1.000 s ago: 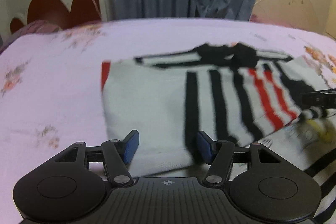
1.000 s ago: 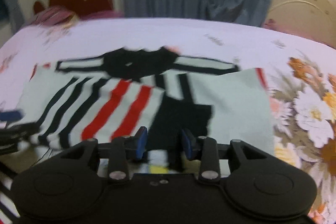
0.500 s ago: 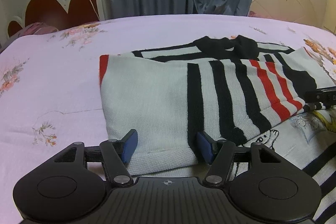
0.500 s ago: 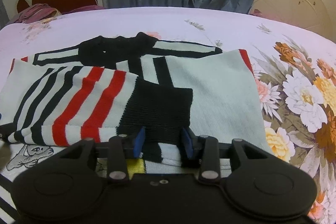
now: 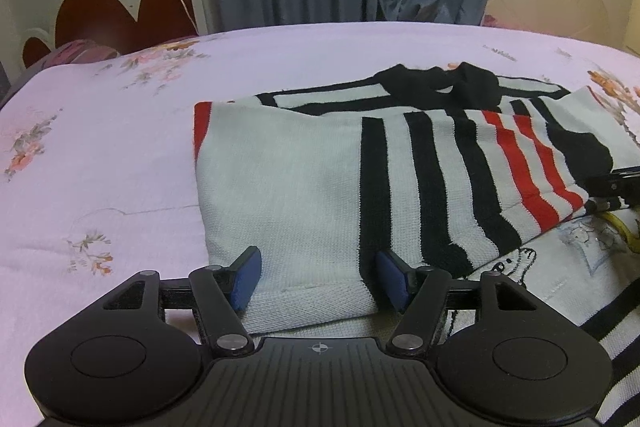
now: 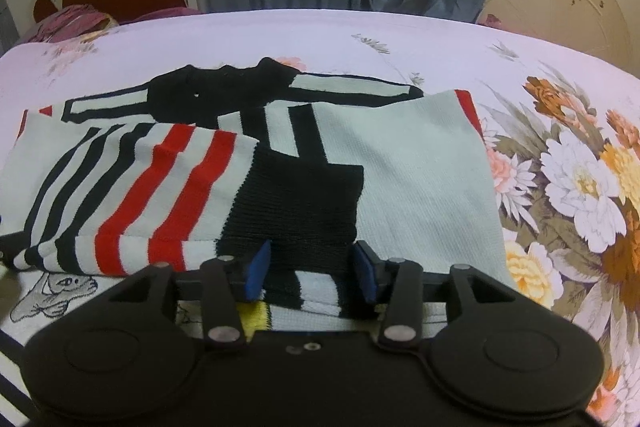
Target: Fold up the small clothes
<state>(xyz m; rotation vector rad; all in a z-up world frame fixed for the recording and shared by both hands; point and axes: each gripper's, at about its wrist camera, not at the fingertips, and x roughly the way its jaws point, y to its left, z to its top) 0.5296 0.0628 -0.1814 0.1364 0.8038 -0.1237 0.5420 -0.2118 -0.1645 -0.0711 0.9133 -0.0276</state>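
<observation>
Now folded across the middle, the striped sweater (image 5: 400,179) lies flat on the floral bed (image 5: 120,155), atop a cartoon-print garment (image 5: 560,267). Both sets of tongs are letting go: the left tongs (image 5: 316,277) stand wide and opening over the white hem, the right tongs (image 6: 311,269) spreading from a narrower gap over the black cuff. Blurred a second ago, the cloth has settled; this fold looks complete.
</observation>
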